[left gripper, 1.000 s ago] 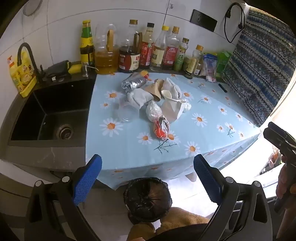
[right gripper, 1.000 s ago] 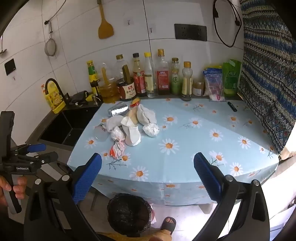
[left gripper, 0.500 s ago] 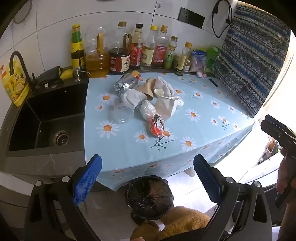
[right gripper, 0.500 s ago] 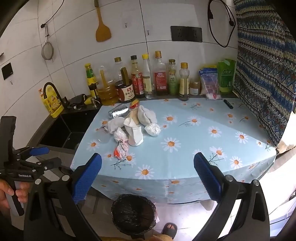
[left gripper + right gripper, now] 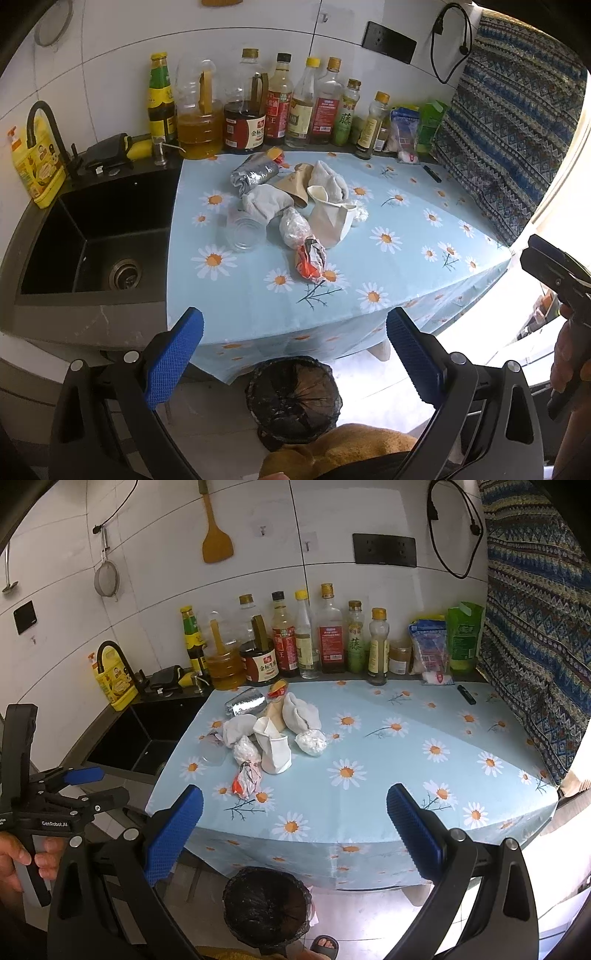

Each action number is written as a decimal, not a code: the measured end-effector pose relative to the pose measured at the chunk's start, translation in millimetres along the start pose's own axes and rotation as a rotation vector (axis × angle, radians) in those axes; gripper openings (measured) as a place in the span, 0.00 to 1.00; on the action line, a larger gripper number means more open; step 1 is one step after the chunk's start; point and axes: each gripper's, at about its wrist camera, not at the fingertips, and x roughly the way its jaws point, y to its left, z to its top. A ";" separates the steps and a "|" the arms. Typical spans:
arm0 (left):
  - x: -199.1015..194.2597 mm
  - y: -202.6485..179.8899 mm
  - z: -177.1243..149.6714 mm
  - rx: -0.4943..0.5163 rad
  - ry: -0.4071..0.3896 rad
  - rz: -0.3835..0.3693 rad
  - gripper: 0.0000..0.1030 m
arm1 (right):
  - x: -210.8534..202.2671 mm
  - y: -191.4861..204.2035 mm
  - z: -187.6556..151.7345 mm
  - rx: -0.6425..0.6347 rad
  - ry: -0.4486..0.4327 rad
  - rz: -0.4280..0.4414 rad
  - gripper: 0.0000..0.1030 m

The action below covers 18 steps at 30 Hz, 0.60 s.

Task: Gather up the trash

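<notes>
A pile of trash lies on the daisy tablecloth (image 5: 388, 280): a red-and-white wrapper (image 5: 310, 258), a clear crumpled bag (image 5: 293, 230), a white paper cup (image 5: 332, 218), a brown paper cup (image 5: 293, 184), grey rags (image 5: 266, 201), a foil roll (image 5: 255, 175) and a clear plastic cup (image 5: 242, 232). The pile also shows in the right wrist view (image 5: 273, 738). A bin with a black liner (image 5: 293, 398) stands on the floor in front of the table. My left gripper (image 5: 295, 354) is open and empty, back from the table edge. My right gripper (image 5: 295, 834) is open and empty too.
A black sink (image 5: 96, 240) with a faucet lies left of the table. Bottles (image 5: 280, 107) line the back wall. A patterned curtain (image 5: 517, 147) hangs at the right. A black pen (image 5: 466, 694) lies at the back right of the cloth.
Both grippers have shifted slightly and the views moved a little. Both stay open and empty; the trash has not moved.
</notes>
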 end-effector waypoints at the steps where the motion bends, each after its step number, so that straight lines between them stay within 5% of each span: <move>1: 0.6 -2.5 0.0 0.000 0.000 0.006 0.94 | 0.5 -1.4 1.1 -0.005 -0.002 0.005 0.96; 18: 6.0 -15.4 2.8 -0.041 0.003 0.045 0.94 | 4.9 -13.8 12.4 -0.030 -0.004 0.062 0.96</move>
